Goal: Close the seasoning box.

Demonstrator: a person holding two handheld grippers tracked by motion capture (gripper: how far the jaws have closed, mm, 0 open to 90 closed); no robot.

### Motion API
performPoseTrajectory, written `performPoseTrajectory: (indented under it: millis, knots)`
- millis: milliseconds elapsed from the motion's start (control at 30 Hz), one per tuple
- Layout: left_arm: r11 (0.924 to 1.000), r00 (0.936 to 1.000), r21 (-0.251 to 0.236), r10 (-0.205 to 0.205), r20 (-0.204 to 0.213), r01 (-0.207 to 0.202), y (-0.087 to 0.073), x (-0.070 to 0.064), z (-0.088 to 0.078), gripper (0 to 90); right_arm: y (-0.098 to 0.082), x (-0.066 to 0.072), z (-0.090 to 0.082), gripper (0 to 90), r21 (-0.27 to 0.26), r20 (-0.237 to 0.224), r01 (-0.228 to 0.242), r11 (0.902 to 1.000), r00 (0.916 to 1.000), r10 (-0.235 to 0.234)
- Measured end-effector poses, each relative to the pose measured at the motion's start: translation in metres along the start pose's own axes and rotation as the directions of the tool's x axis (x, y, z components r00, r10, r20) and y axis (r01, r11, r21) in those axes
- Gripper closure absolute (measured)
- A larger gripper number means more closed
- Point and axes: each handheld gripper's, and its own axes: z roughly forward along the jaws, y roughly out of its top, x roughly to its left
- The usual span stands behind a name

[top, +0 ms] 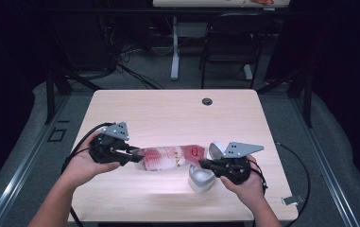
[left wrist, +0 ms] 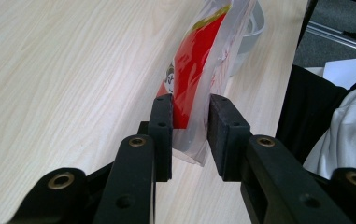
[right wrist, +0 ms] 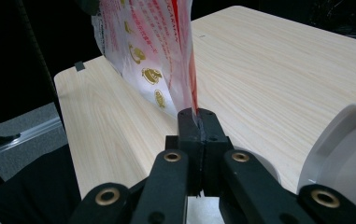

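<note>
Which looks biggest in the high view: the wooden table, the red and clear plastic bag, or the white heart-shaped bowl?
1. Light wooden table
2. Red and clear plastic bag
3. White heart-shaped bowl, partly hidden behind the right hand-held gripper

Printing on the red-and-clear plastic bag

The red-and-clear plastic snack bag [right wrist: 152, 51] carries rows of small red print along its clear side in the right gripper view, too blurred to read, with round gold emblems below them. In the left gripper view it shows a small dark-and-white figure mark, and in the high view a dark round mark at its red end; no words are legible.
</note>
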Motion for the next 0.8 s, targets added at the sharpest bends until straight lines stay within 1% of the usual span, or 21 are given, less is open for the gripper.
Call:
performPoseTrajectory:
  millis: [133,333,600,800]
  knots:
    - [1.0,1.0,-0.005,-0.006,0.0,0.006,-0.003,0.001,0.002,72.7,0.003,0.0,0.0,90.0,0.006,0.005,0.008,0.9999,1.0,-0.008]
    - [0.9998,0.9999,-0.014,-0.014,-0.001,0.014,-0.007,0.003,0.005,72.6,0.01,0.001,-0.001,90.0,0.033,0.014,0.034,0.9989,0.9993,-0.034]
    - [0.9993,0.9996,-0.026,-0.028,-0.003,0.028,-0.015,0.004,0.008,72.2,0.02,0.002,0.0,90.0,0.08,0.021,0.07,0.9944,0.9972,-0.072]
    - [0.9993,0.9995,-0.025,-0.027,-0.014,0.027,-0.02,0.005,0.01,71.8,0.025,0.005,0.003,90.0,0.102,0.025,0.086,0.991,0.9957,-0.089]
